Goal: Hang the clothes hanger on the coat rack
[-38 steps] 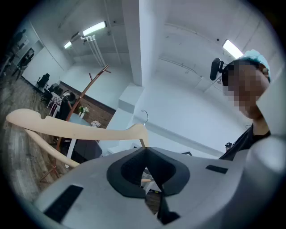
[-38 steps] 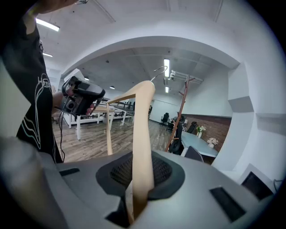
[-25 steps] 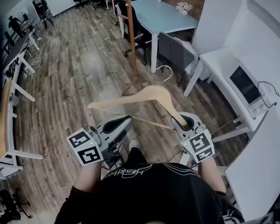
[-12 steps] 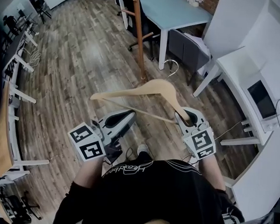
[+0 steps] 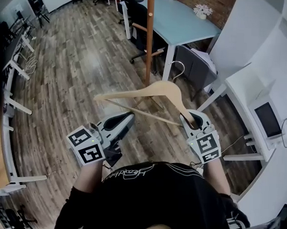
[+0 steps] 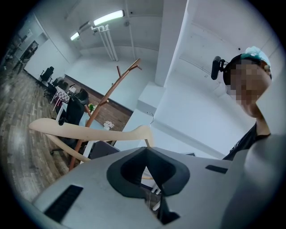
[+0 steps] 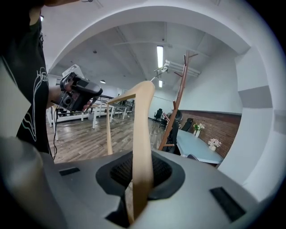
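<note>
A light wooden clothes hanger [image 5: 158, 91] with a metal hook hangs level in front of me. My right gripper [image 5: 194, 119] is shut on the end of its right arm. In the right gripper view the hanger [image 7: 144, 116] rises straight out of the right gripper [image 7: 143, 166]. My left gripper [image 5: 128, 117] is below the hanger's left arm, shut and holding nothing. From the left gripper [image 6: 145, 151] I see the hanger [image 6: 80, 130] just above it. The brown coat rack [image 5: 149, 37] stands just ahead; its pegs show in the right gripper view [image 7: 179, 98].
A blue table [image 5: 182, 24] with a flower pot [image 5: 201, 10] stands behind the rack, with dark chairs beside it. A grey chair [image 5: 194, 64] and a white desk with a monitor [image 5: 266, 118] are on the right. White desks [image 5: 13, 65] line the left. Wooden floor lies between.
I have walked toward the coat rack: its pole and the blue table have come closer. Both grippers moved forward with the hanger, and the grip is unchanged.
</note>
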Action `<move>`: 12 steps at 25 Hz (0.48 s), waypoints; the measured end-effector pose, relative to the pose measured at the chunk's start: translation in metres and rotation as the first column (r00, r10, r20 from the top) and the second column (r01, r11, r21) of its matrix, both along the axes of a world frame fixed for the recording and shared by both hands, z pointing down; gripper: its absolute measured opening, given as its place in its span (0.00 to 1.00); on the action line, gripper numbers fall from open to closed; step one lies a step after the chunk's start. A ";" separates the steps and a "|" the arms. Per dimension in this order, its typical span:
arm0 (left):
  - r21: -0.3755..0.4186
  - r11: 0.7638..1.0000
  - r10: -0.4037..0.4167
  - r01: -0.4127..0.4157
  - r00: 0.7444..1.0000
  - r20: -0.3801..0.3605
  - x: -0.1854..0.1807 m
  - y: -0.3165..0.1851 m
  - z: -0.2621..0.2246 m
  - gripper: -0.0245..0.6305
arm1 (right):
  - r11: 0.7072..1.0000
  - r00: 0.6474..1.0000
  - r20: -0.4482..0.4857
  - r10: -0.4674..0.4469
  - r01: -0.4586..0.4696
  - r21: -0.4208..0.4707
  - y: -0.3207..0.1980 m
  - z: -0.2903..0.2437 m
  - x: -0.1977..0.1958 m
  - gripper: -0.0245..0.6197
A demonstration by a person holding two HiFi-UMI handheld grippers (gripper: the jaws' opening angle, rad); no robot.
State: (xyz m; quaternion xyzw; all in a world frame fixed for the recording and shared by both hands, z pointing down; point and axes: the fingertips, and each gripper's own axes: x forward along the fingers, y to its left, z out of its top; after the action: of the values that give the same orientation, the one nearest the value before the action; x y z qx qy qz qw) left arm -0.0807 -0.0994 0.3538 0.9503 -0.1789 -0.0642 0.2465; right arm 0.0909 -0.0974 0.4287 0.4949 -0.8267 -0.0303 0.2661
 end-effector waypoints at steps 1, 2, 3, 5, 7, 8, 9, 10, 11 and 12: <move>0.002 1.000 0.000 0.000 1.000 -0.005 -0.002 -0.004 -0.001 0.05 | 1.000 1.000 -0.005 0.000 0.000 0.000 -0.004 -0.001 -0.001 0.16; 0.005 1.000 0.001 -0.001 1.000 -0.009 -0.003 -0.007 -0.002 0.05 | 1.000 1.000 -0.009 0.000 0.000 0.001 -0.007 -0.002 -0.001 0.16; 0.008 1.000 0.002 -0.002 1.000 -0.011 -0.003 -0.010 -0.003 0.05 | 1.000 1.000 -0.014 0.000 0.000 0.001 -0.011 -0.003 -0.001 0.16; 0.013 1.000 0.002 -0.002 1.000 -0.016 -0.003 -0.016 -0.004 0.05 | 1.000 1.000 -0.019 -0.002 0.002 0.003 -0.018 -0.005 -0.001 0.16; 0.016 1.000 -0.001 0.001 1.000 -0.019 -0.001 -0.024 -0.006 0.05 | 1.000 1.000 -0.018 -0.008 0.008 0.006 -0.027 -0.008 0.000 0.16; 0.017 1.000 -0.003 0.003 1.000 -0.019 0.001 -0.029 -0.008 0.05 | 1.000 1.000 -0.016 -0.013 0.013 0.007 -0.033 -0.009 0.002 0.16; 0.018 1.000 -0.005 0.005 1.000 -0.017 0.003 -0.034 -0.009 0.05 | 1.000 1.000 -0.015 -0.018 0.018 0.008 -0.039 -0.011 0.003 0.16; 0.019 1.000 -0.007 0.007 1.000 -0.015 0.006 -0.040 -0.010 0.05 | 1.000 1.000 -0.016 -0.024 0.024 0.009 -0.046 -0.012 0.005 0.16; 0.021 1.000 -0.010 0.010 1.000 -0.013 0.008 -0.046 -0.011 0.05 | 1.000 0.999 -0.017 -0.029 0.029 0.009 -0.053 -0.012 0.007 0.16; 0.023 1.000 -0.014 0.014 1.000 -0.011 0.010 -0.052 -0.012 0.05 | 0.999 0.999 -0.018 -0.034 0.034 0.011 -0.060 -0.013 0.009 0.16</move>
State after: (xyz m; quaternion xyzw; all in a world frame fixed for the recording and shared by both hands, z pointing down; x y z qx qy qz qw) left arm -0.0711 -0.1511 0.3414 0.9515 -0.1834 -0.0729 0.2359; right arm 0.1000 -0.1576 0.4154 0.4818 -0.8324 -0.0439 0.2703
